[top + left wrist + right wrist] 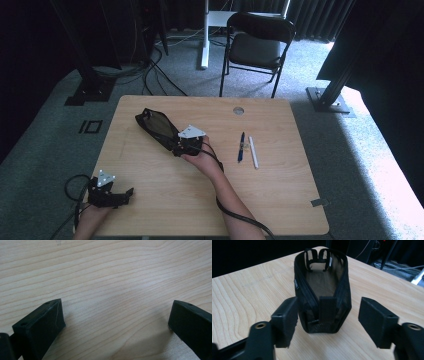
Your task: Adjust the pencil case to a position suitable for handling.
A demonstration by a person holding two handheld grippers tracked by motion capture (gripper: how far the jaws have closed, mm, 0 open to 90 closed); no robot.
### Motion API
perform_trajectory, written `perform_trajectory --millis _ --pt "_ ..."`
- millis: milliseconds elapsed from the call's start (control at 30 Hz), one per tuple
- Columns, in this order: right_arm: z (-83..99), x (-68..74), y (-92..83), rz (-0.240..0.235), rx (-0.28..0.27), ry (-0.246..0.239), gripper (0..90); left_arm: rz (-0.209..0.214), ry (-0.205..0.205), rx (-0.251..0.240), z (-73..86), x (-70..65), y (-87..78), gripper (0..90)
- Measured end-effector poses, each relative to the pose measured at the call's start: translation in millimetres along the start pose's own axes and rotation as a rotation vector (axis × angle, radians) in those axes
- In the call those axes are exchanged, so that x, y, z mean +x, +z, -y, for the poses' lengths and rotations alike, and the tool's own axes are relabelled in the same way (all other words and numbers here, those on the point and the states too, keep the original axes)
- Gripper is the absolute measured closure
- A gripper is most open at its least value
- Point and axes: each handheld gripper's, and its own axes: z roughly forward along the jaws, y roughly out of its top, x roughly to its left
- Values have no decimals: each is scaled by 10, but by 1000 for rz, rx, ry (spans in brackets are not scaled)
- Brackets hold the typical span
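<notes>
Our right gripper (328, 322) stands open astride the black mesh zip pouch (322, 290), one pad seemingly touching. Closing off-centre, we might shove the soft pouch aside. Our left gripper (116, 320) rests open.

The left gripper (111, 192) rests low at the near left corner, held by the left hand (92, 212), its jaws spread wide with nothing between them. The right forearm (227, 195) reaches far and leftward; the right gripper (189, 142) points away, jaws parted, not pressing anything.
</notes>
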Motion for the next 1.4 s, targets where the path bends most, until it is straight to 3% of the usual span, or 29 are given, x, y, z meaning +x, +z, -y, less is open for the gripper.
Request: perform_trajectory --millis 67,100,133,167,267,433,500,567,867,1100,1400 --pt "-8 5 9 3 0 -4 342 0 0 0 0 0 0 5" --pt "-24 6 43 16 10 -35 438 0 0 0 0 0 0 5" --pt "-24 6 43 16 10 -35 438 0 0 0 0 0 0 5" --pt "-27 8 66 15 16 -19 487 0 0 0 0 0 0 6" --pt "-30 12 96 24 23 -13 505 0 1 0 0 0 0 6" --pt "-40 -8 138 27 31 25 625 0 0 0 0 0 0 6" --pt "-38 -6 153 28 49 31 710 0 0 0 0 0 0 6" --pt "-28 11 169 16 70 21 731 0 -1 0 0 -1 0 6" --pt "-4 22 89 6 77 19 734 0 0 0 0 0 0 5" --pt "24 -1 -62 -10 67 31 735 0 0 0 0 1 0 6" --pt "128 -62 -274 -26 96 24 735 0 0 -1 1 0 1 6"
